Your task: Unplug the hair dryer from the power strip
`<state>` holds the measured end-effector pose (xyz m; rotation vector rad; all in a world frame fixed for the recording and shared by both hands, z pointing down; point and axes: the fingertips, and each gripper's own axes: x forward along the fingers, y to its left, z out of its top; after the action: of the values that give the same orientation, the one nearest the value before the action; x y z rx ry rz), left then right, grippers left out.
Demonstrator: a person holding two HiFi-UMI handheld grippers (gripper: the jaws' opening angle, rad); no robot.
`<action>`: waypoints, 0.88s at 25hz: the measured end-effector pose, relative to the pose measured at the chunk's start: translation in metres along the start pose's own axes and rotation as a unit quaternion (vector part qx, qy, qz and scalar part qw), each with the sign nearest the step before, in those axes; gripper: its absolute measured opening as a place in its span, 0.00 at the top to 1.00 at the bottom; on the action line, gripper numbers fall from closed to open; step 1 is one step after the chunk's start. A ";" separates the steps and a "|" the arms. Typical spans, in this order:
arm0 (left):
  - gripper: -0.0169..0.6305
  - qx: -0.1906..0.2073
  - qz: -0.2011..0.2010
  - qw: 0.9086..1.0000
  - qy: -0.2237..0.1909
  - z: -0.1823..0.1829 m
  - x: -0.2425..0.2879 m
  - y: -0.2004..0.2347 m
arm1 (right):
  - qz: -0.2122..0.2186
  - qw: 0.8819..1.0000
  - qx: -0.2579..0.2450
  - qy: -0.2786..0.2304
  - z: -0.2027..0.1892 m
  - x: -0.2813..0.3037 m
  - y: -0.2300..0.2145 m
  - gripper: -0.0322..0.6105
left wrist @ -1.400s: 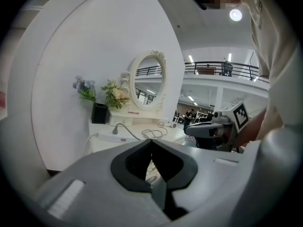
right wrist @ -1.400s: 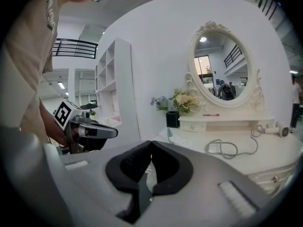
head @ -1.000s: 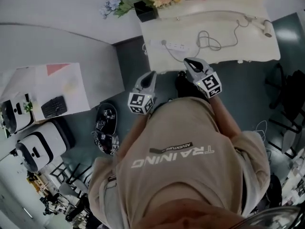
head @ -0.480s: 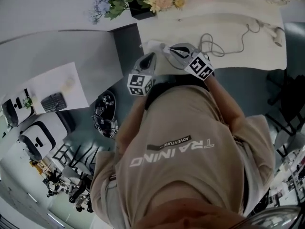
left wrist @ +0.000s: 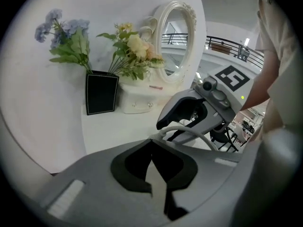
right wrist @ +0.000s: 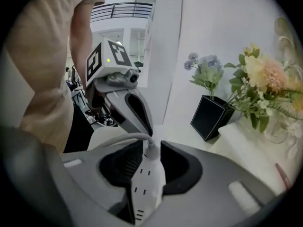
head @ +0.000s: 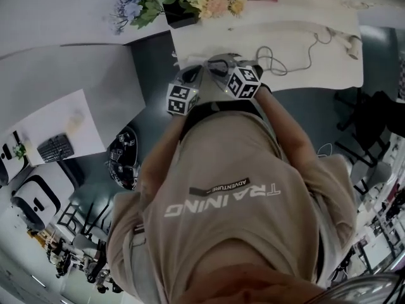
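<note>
A white power strip [right wrist: 149, 183] lies lengthwise between the jaws of my right gripper [right wrist: 151, 148], which are opening; dark gaps show beside the strip at the tips. Its white cable [right wrist: 118, 140] curves off to the left. My left gripper [left wrist: 152, 143] is shut and points down, its tip close to the strip's cable end [left wrist: 189, 129]. From the head both grippers, left [head: 195, 73] and right [head: 212, 63], sit over the near-left corner of the white table [head: 316, 68] and hide the strip. The hair dryer [head: 352, 41] lies at the far right, its cord [head: 278, 61] looped mid-table.
Flowers in a black square vase [head: 180, 12] stand behind the strip, with an oval white mirror [left wrist: 176, 41] and a small white drawer box [left wrist: 137, 100] beside it. A round black device [head: 123, 160] lies on the floor at left, dark chairs [head: 373, 125] at right.
Both grippers have moved forward and down onto the table's left corner. The right one has rolled over and opened around the power strip; the left has stayed shut.
</note>
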<state>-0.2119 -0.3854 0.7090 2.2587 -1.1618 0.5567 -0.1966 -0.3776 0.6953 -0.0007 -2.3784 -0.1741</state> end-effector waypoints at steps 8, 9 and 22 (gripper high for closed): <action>0.96 0.020 -0.031 0.999 0.032 -0.007 0.012 0.005 | -0.015 0.999 0.023 -0.016 0.004 0.013 -0.008 0.82; 0.96 0.023 -0.031 0.999 0.032 -0.005 0.012 0.005 | -0.017 0.999 0.026 -0.017 0.004 0.013 -0.008 0.82; 0.96 0.045 -0.023 0.998 0.029 0.002 0.013 0.003 | -0.042 0.994 0.077 -0.062 0.029 -0.012 -0.021 0.84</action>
<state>-0.2068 -0.3963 0.7156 2.3231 -1.0728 0.6636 -0.2087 -0.3945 0.6634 0.1665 -2.5111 -0.0309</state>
